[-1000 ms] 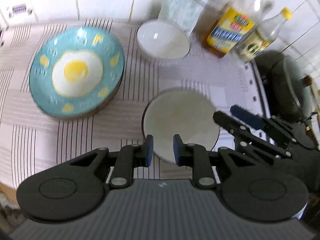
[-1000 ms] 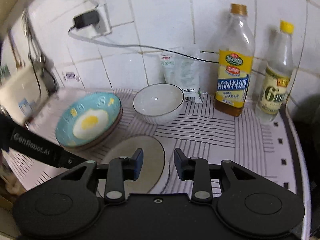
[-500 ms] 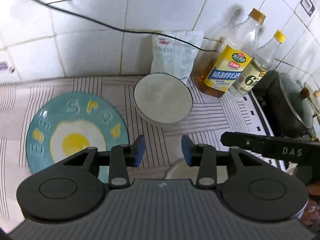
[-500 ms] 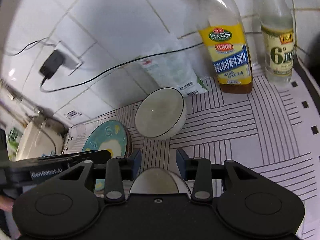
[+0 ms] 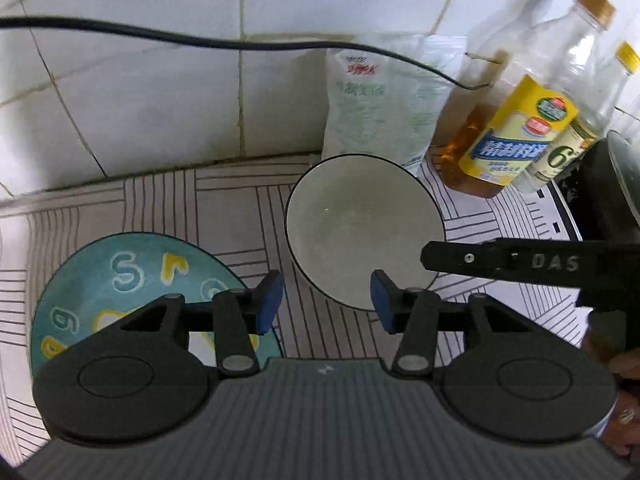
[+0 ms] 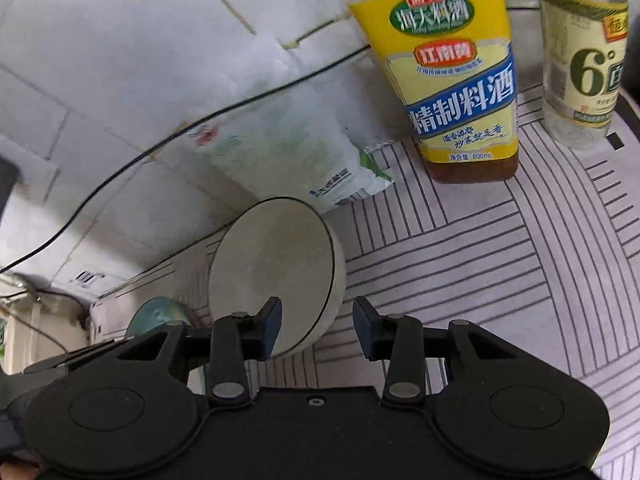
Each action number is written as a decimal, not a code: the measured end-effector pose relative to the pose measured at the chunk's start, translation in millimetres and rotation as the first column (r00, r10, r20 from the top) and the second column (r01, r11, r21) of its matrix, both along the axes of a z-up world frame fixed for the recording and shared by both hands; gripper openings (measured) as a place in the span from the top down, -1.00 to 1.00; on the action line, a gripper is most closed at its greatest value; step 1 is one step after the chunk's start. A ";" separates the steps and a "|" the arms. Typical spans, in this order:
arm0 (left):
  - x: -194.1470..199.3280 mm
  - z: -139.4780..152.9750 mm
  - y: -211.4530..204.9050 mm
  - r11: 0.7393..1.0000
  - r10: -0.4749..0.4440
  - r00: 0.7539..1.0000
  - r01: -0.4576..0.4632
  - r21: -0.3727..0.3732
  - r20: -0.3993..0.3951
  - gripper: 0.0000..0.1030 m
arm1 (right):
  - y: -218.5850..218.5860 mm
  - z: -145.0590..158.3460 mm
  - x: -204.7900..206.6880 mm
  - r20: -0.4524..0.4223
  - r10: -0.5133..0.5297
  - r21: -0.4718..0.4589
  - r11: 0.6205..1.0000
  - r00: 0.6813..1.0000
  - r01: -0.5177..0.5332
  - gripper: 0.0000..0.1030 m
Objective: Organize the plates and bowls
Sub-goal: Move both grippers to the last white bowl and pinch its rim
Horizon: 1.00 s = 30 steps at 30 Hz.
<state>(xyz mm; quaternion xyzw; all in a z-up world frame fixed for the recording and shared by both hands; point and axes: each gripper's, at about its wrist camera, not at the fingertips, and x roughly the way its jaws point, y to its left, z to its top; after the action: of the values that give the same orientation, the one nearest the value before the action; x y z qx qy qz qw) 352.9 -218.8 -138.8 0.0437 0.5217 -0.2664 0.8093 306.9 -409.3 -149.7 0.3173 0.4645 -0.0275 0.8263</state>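
A white bowl (image 5: pixel 364 228) with a dark rim stands on the striped mat near the wall; it also shows in the right wrist view (image 6: pixel 276 268). My left gripper (image 5: pixel 326 302) is open, just in front of the bowl's near rim. My right gripper (image 6: pixel 316 326) is open, its left finger overlapping the bowl's near edge; its arm (image 5: pixel 520 260) crosses the left wrist view beside the bowl. A teal plate (image 5: pixel 120 280) with a fried-egg pattern lies left of the bowl, partly hidden by my left gripper; a sliver of it shows in the right wrist view (image 6: pixel 156 314).
A white plastic bag (image 5: pixel 376 100) leans on the tiled wall behind the bowl. A yellow-labelled cooking wine bottle (image 6: pixel 456 72) and a clear vinegar bottle (image 6: pixel 580 56) stand to the right. A dark pot (image 5: pixel 612 188) is at far right. A black cable (image 5: pixel 200 40) runs along the wall.
Both grippers have moved forward from the front white plate towards the back bowl and opened wider. The front plate has dropped out of view.
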 end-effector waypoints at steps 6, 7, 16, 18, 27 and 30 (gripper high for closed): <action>8.2 -10.9 -8.8 1.000 -0.020 1.000 0.021 0.022 -0.013 0.07 | -1.2 -17.0 11.4 -0.050 -0.019 -0.045 0.999 0.999 0.017 0.14; 8.7 -12.0 -9.8 0.999 -0.022 1.000 0.022 0.023 -0.015 0.07 | -1.7 -18.7 10.7 -0.048 -0.020 -0.052 0.999 0.999 0.018 0.14; 8.3 -18.5 -10.9 0.999 -0.017 1.000 0.017 0.041 -0.012 0.07 | -12.5 -29.9 -2.0 -0.031 -0.101 -0.025 0.995 0.994 0.100 0.46; 10.2 -22.8 -10.6 0.999 -0.017 1.000 0.018 0.037 -0.026 0.12 | -16.1 -35.4 -3.7 -0.032 -0.114 -0.002 0.994 0.993 0.114 0.53; 4.7 -16.3 -11.4 0.998 -0.057 0.994 0.057 -0.010 -0.088 0.61 | -20.5 -29.4 -18.8 0.029 -0.067 0.113 0.992 0.997 0.063 0.83; -8.7 0.2 -12.6 0.997 -0.071 0.995 0.071 -0.003 -0.070 0.62 | -19.2 -11.3 -32.8 0.056 -0.061 0.099 0.994 0.997 0.055 0.82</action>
<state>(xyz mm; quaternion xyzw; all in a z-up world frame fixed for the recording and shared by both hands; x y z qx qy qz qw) 344.2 -231.4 -138.6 0.0527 0.5477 -0.2964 0.7806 274.1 -428.5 -161.0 0.3714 0.4312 -0.0193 0.8220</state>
